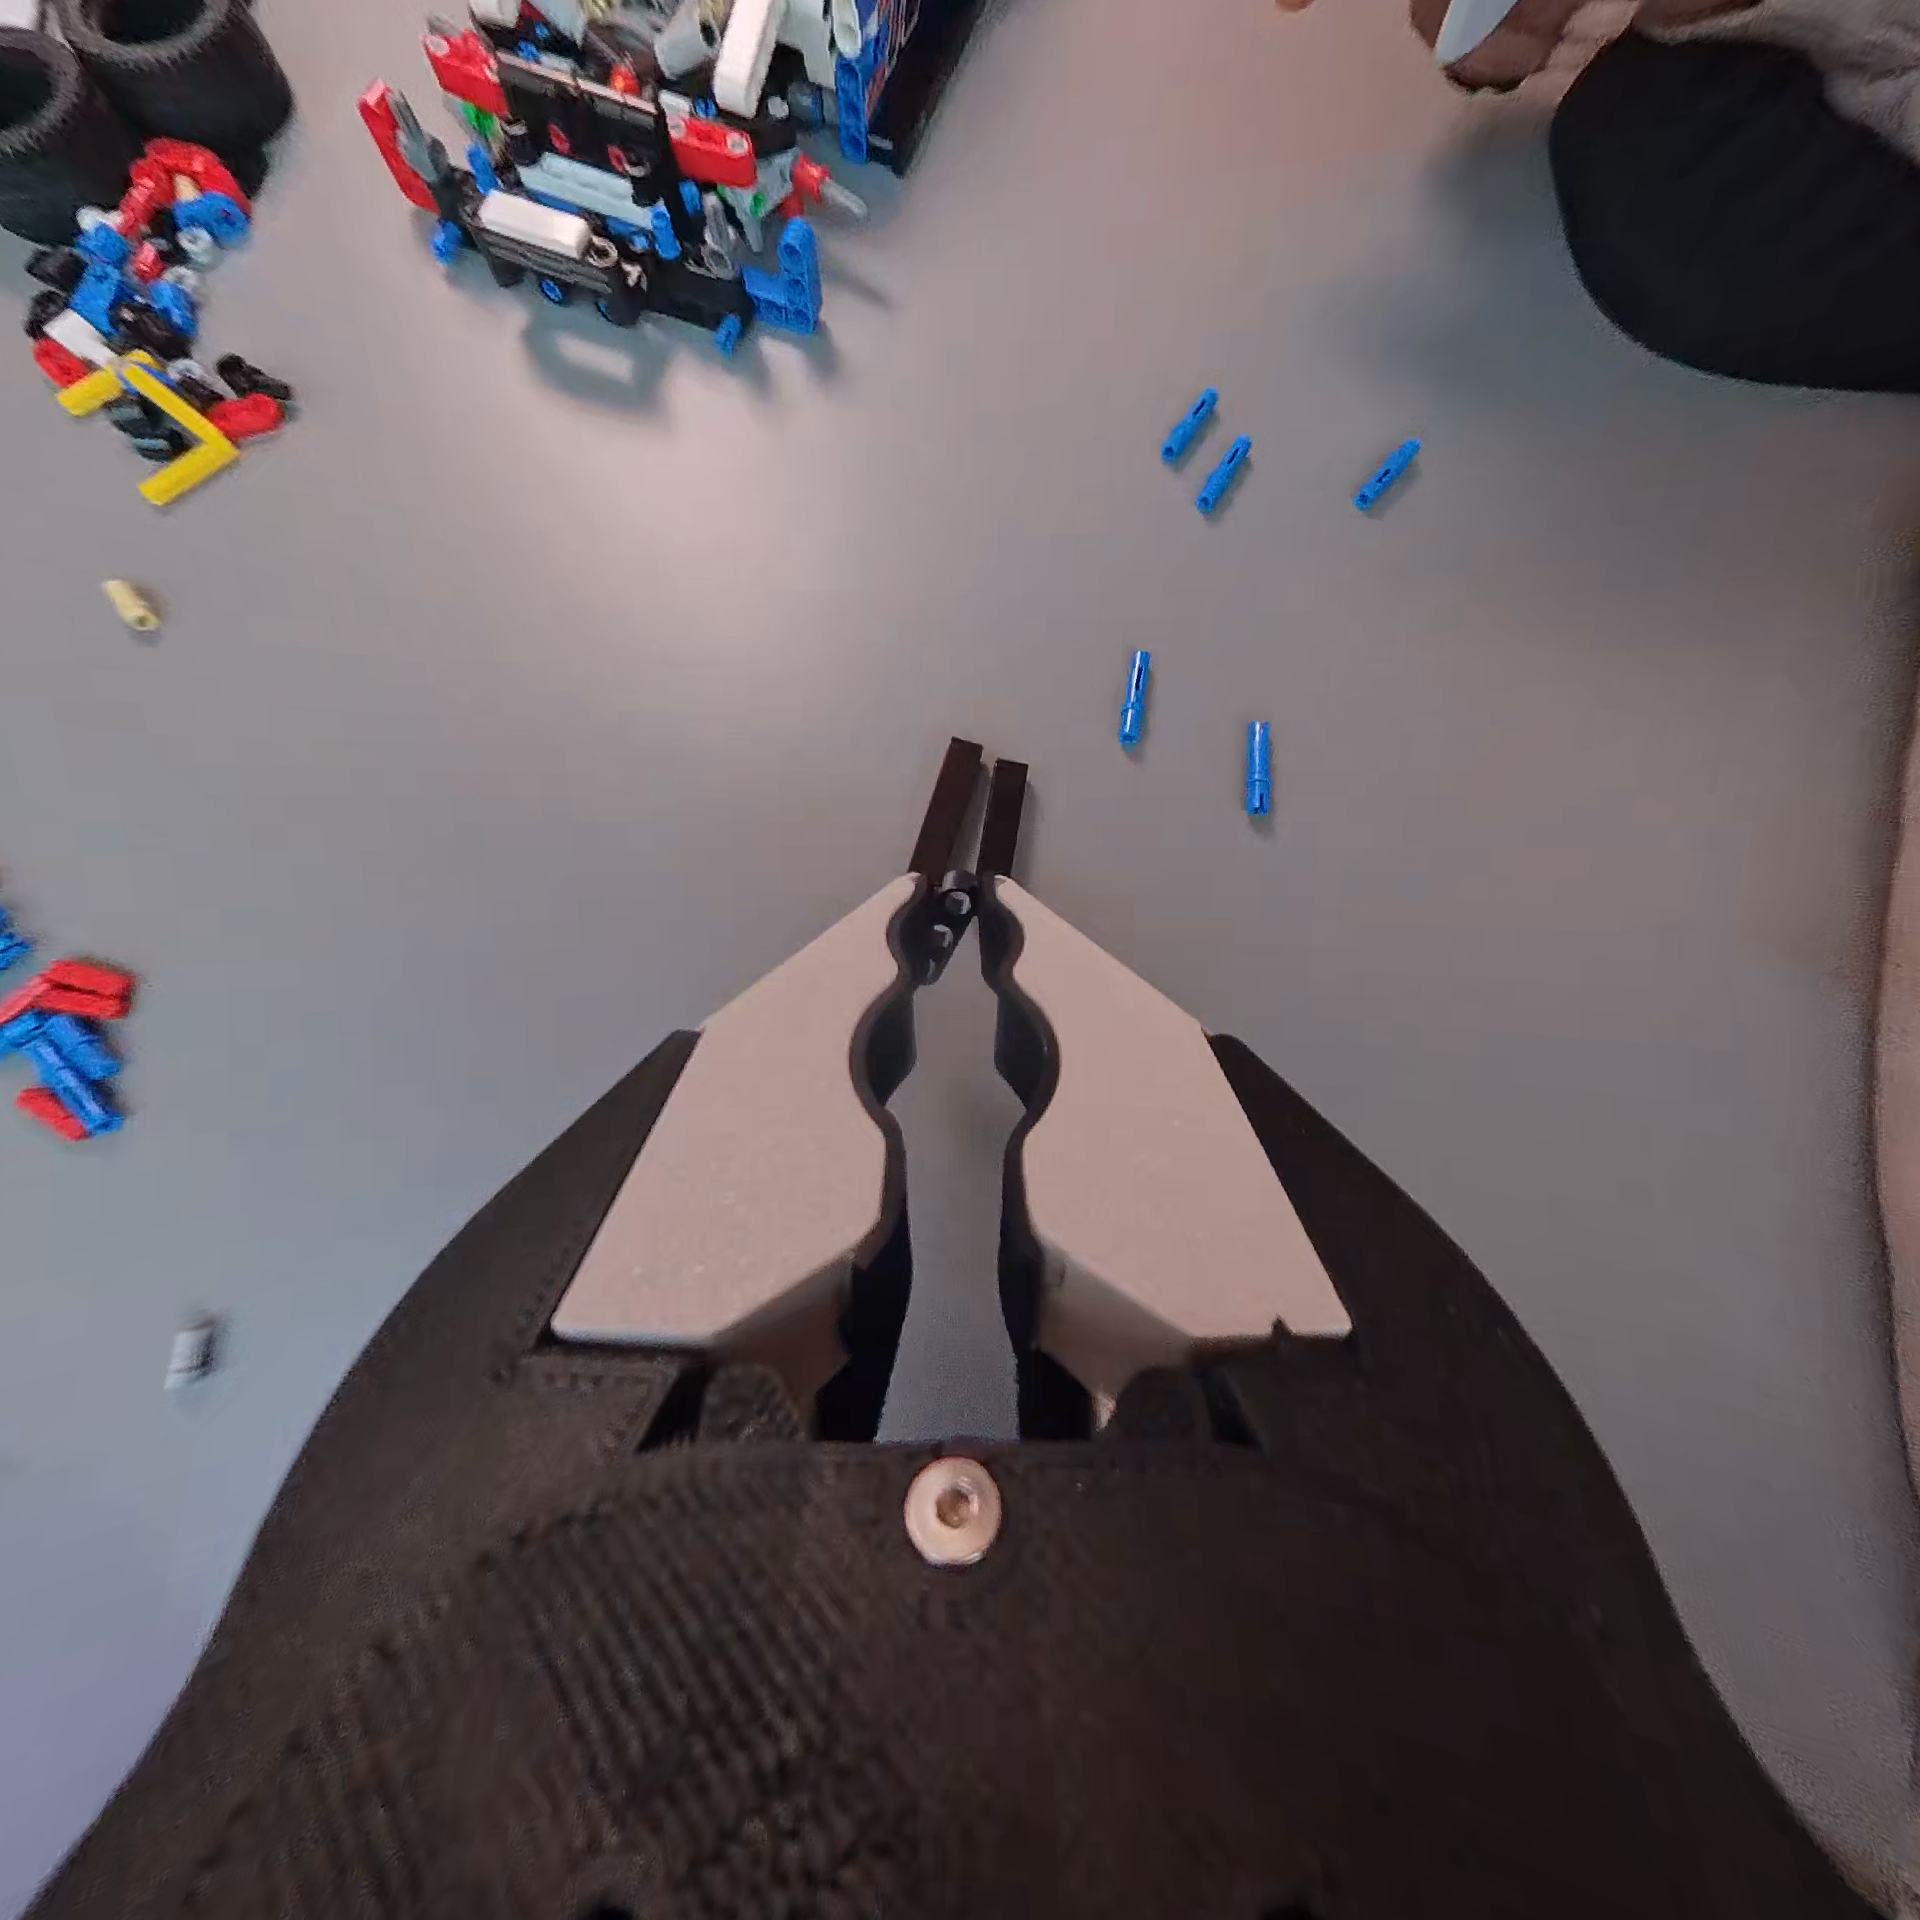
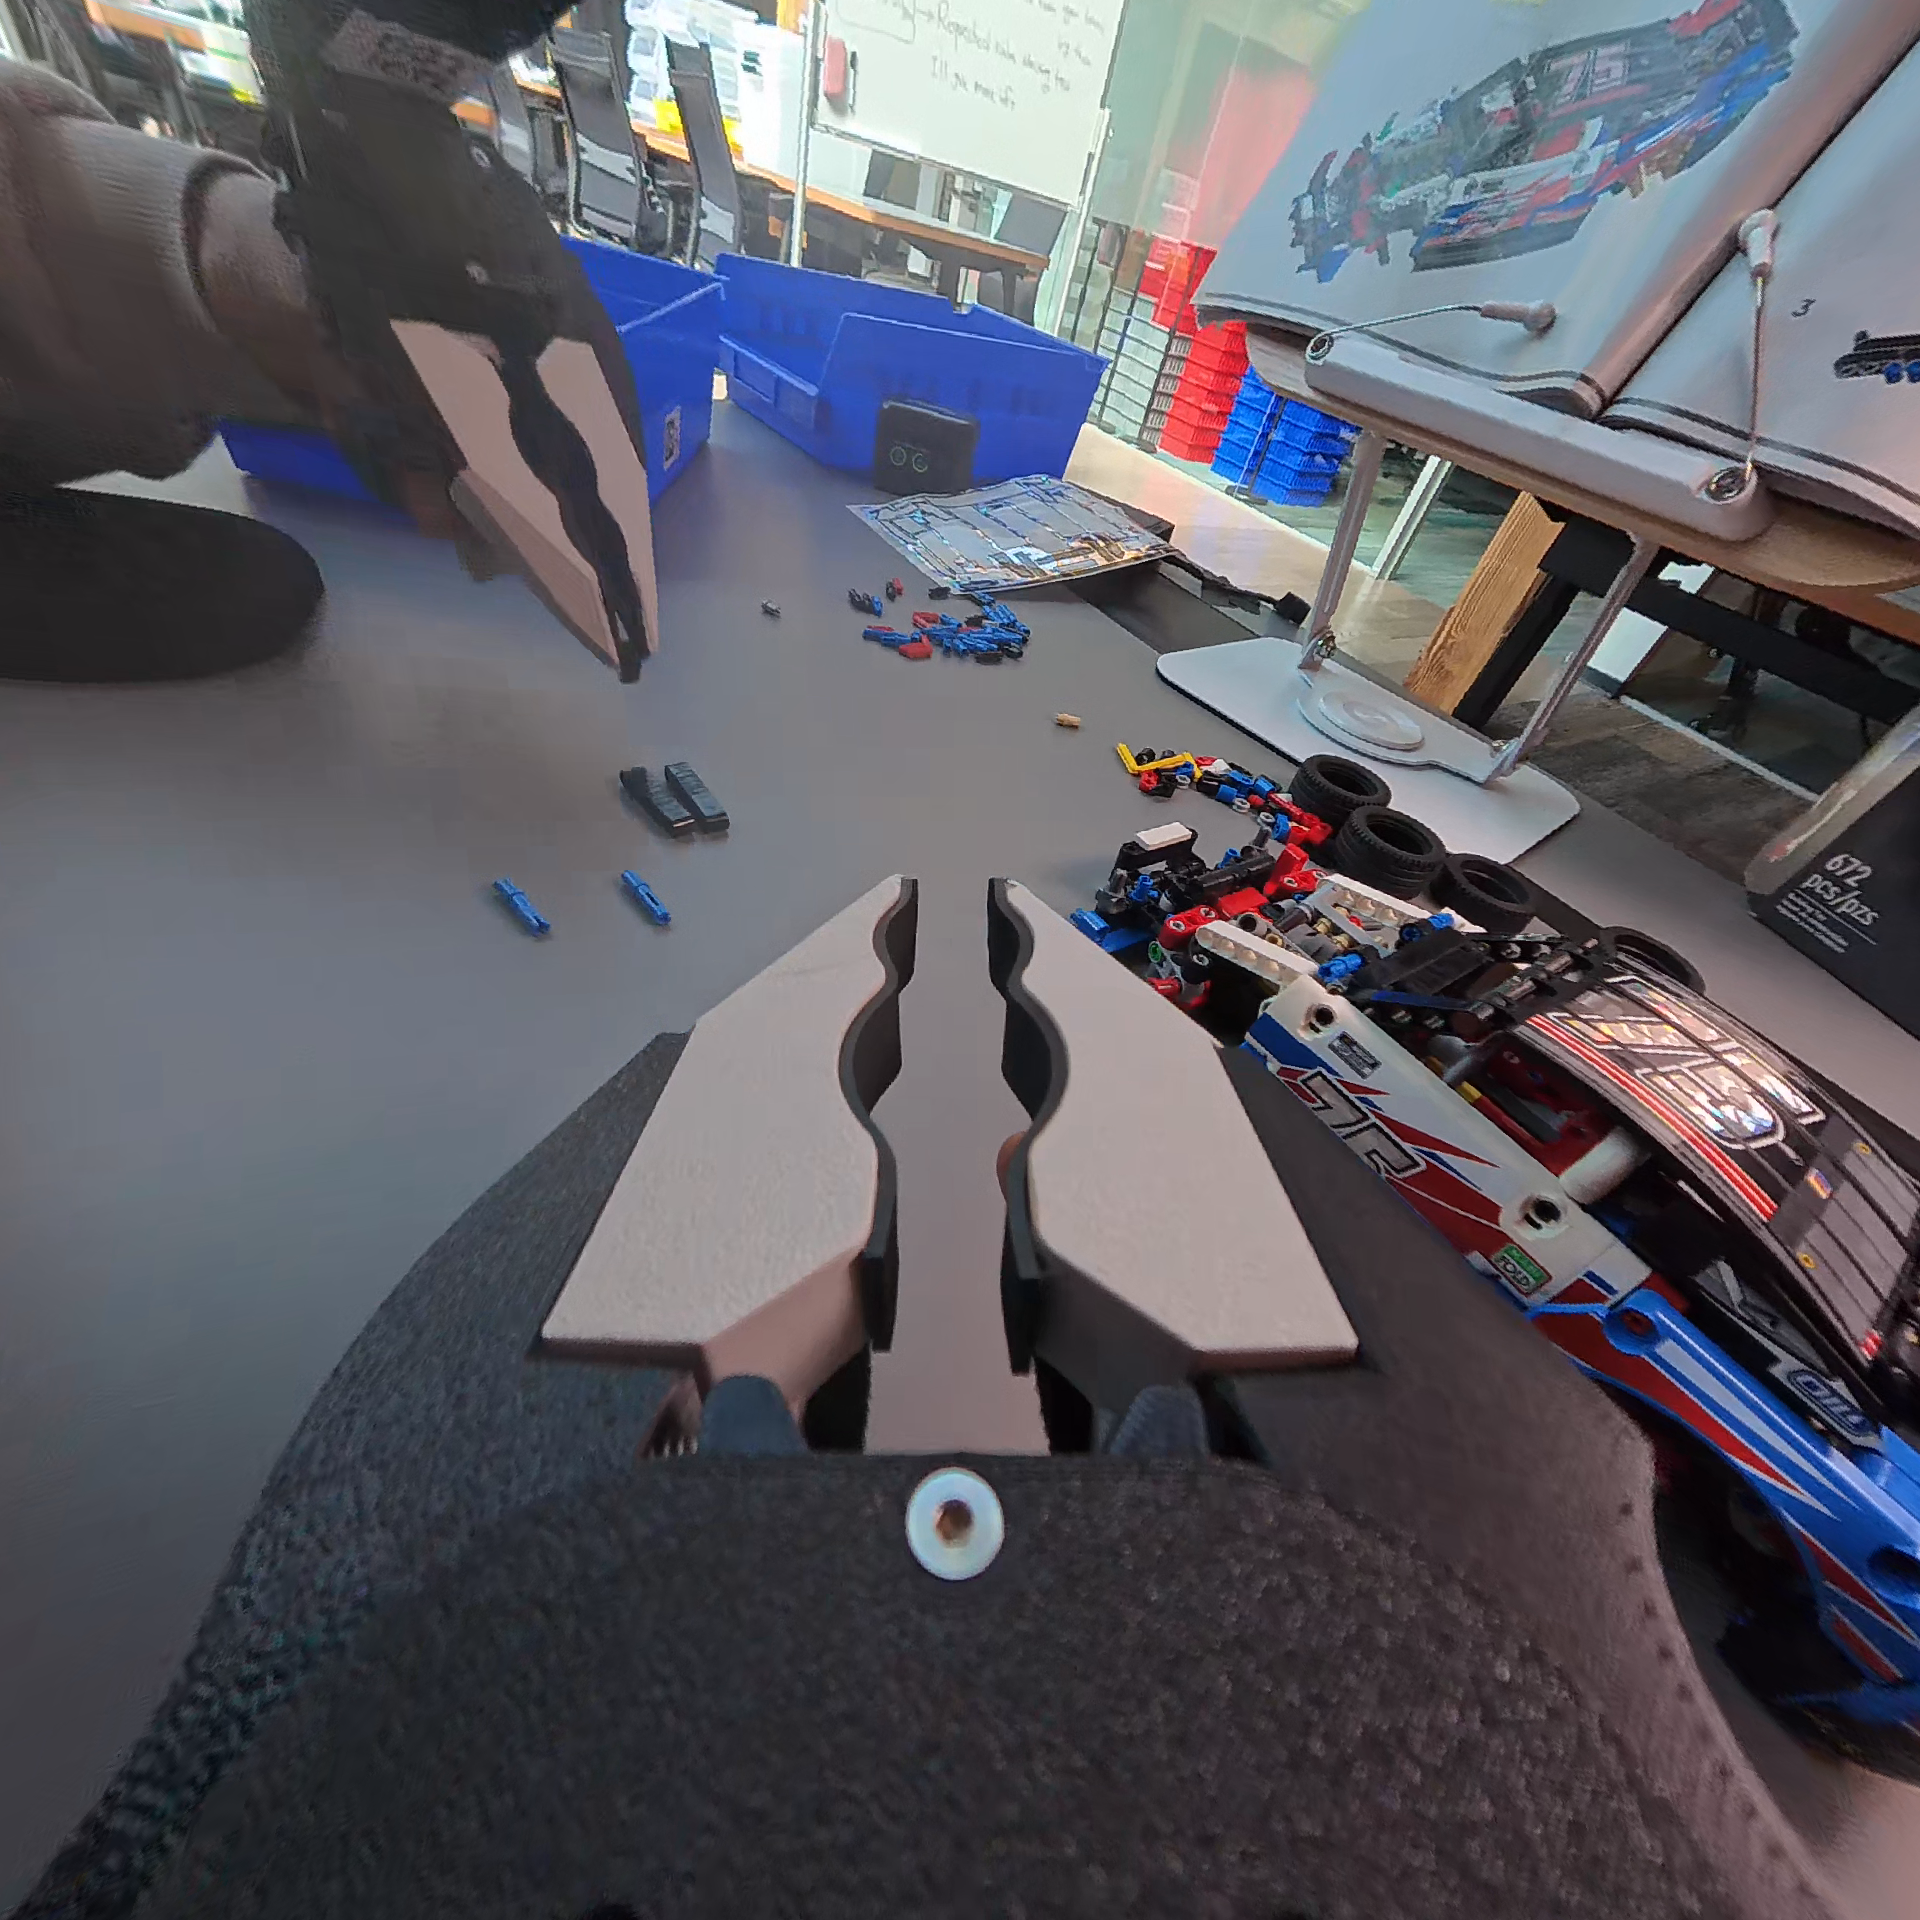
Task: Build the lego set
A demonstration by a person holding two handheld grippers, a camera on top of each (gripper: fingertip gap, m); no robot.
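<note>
A small black pin (image 1: 952, 914) is clamped in the left claw (image 1: 956, 894), seemingly for insertion, above two black beams (image 1: 971, 805) on the table (image 1: 623, 727). The right claw (image 2: 951, 894) is parted, empty. Blue pins (image 1: 1205, 452) lie beyond; the car (image 2: 1558, 1122) sits right.

We see a grey table (image 2: 312, 1039) with two blue plastic bins (image 2: 914, 353) standing at its far side, and a small black box (image 2: 925, 447) just in front of the right-hand bin. To the right, we find a white metal stand (image 2: 1382, 717) with wire arms resting on the table. Beyond the table we make out a whiteboard (image 2: 966, 83), dark office chairs (image 2: 623, 135), and shelves of small red and blue drawers (image 2: 1226, 395) against the far wall.
</note>
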